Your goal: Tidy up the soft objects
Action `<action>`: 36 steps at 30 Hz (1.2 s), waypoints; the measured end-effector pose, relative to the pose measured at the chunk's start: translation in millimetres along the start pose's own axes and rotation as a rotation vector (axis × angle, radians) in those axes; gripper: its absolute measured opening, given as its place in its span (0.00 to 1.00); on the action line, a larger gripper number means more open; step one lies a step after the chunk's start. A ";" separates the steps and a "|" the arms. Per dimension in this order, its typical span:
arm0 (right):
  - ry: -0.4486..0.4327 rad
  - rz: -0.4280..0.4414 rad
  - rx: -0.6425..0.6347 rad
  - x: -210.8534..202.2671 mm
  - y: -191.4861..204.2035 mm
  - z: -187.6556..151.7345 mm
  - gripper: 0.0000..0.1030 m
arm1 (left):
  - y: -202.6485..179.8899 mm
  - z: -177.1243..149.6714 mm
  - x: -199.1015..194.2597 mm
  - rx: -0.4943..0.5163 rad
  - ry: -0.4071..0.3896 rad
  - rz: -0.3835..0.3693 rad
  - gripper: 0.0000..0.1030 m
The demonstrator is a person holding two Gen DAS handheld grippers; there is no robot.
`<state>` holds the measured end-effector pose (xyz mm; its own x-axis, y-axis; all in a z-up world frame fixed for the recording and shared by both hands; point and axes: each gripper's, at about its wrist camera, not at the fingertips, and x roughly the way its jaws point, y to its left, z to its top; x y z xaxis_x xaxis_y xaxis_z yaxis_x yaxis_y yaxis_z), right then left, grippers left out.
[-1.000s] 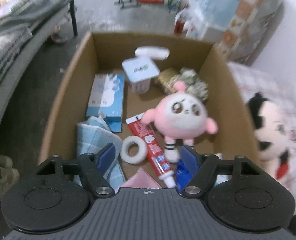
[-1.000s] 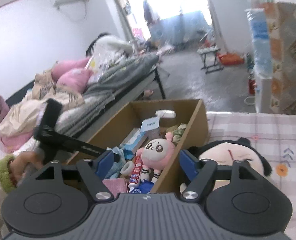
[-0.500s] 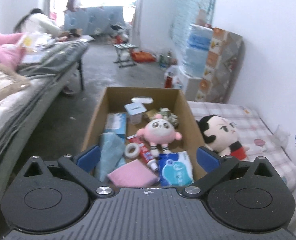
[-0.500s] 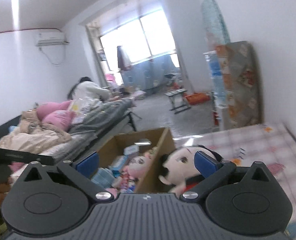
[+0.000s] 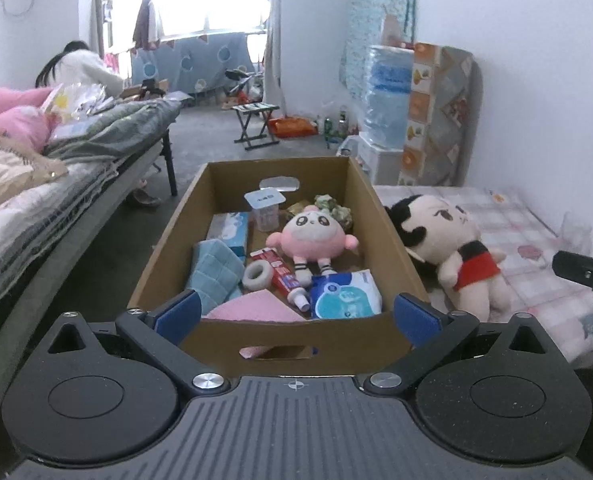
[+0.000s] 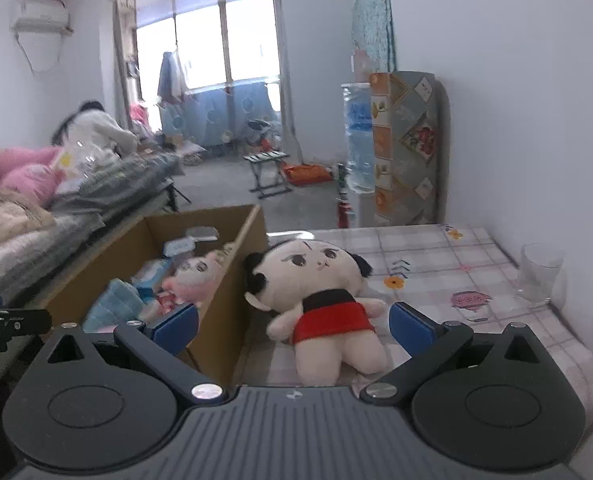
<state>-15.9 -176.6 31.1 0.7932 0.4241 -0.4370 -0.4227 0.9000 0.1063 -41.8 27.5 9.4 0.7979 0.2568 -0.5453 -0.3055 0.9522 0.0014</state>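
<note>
My pink toy (image 5: 311, 236) lay in the box (image 5: 292, 334), the doll (image 6: 320, 300) waited beside it, and both my left gripper (image 5: 294, 312) and right gripper (image 6: 292, 322) were apart and empty.

— Can any writing be made out?

— Only two white letters, "AI", on the black body of the left gripper (image 6: 12, 322), at the left edge of the right wrist view.

— And the packs in the cardboard box (image 5: 380, 208)?

— The red toothpaste tube (image 5: 278, 270), the blue tissue pack (image 5: 344, 294) by the near wall and the cup lid (image 5: 265, 199) toward the far wall carry print, all too small to read.
</note>
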 end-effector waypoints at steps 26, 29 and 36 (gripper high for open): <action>0.086 -0.008 -0.030 9.8 38.8 5.0 0.23 | -15.2 -9.0 27.1 -0.073 0.128 0.088 1.00; 0.091 -0.015 -0.035 10.2 41.0 5.8 0.23 | -12.2 -8.3 31.0 -0.091 0.148 0.083 1.00; 0.110 -0.029 -0.028 16.5 38.4 7.1 0.23 | -6.8 -6.0 34.7 -0.104 0.156 0.097 1.00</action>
<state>-15.9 -134.3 34.2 0.7527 0.3831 -0.5355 -0.4139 0.9078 0.0676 -15.1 28.9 -14.6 0.6744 0.3101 -0.6701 -0.4355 0.8999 -0.0218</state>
